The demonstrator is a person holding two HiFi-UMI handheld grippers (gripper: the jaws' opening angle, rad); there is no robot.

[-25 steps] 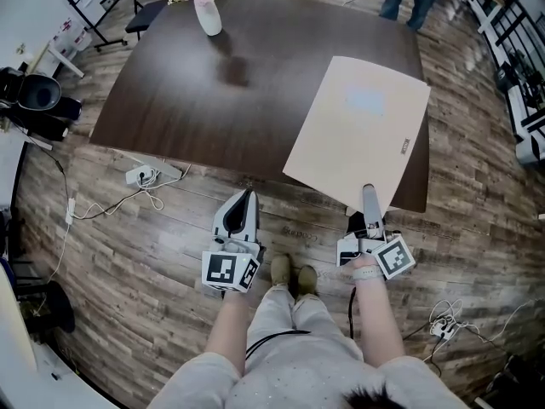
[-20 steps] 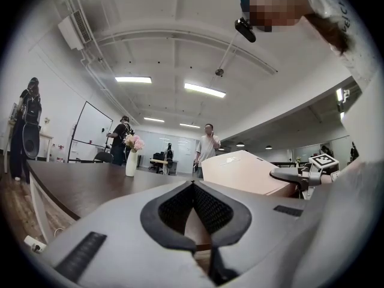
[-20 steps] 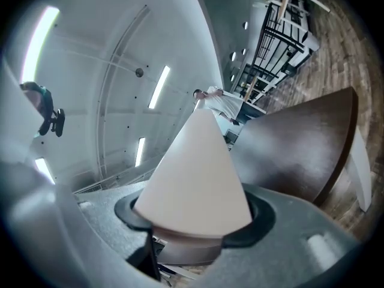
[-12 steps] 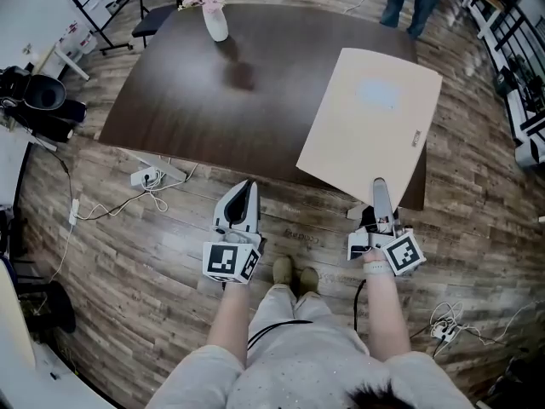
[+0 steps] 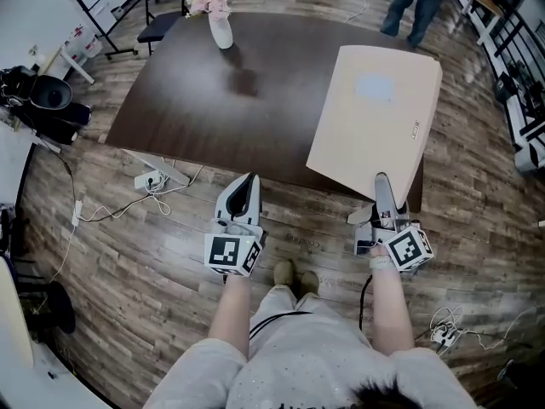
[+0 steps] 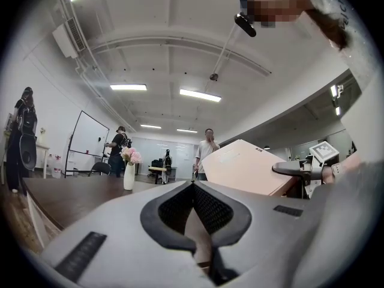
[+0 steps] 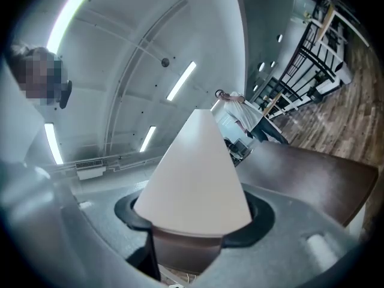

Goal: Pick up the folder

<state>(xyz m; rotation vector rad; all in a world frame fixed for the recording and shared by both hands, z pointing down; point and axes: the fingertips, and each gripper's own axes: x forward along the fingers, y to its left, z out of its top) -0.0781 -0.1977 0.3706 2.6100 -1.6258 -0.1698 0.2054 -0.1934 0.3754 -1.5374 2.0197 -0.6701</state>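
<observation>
Folder [image 5: 375, 118]: a large, pale, flat rectangle over the right end of the dark counter [image 5: 213, 109]. Its near corner sticks out past the counter's front edge toward me. My right tongs [image 5: 381, 186] are clamped on that corner. In the right gripper view the tan sheet fills the gap between the pads and fans away from them. The long axis runs straight ahead from the right tongs toward the far side of the counter, so nearly all its weight lies beyond the grip. It looks tilted and raised off the wood, though I cannot see its underside. My left tongs [image 5: 247, 184] are closed on nothing, level with the right pair, well to the left of the folder and not touching it. The right hand is clearly the nearer one.
</observation>
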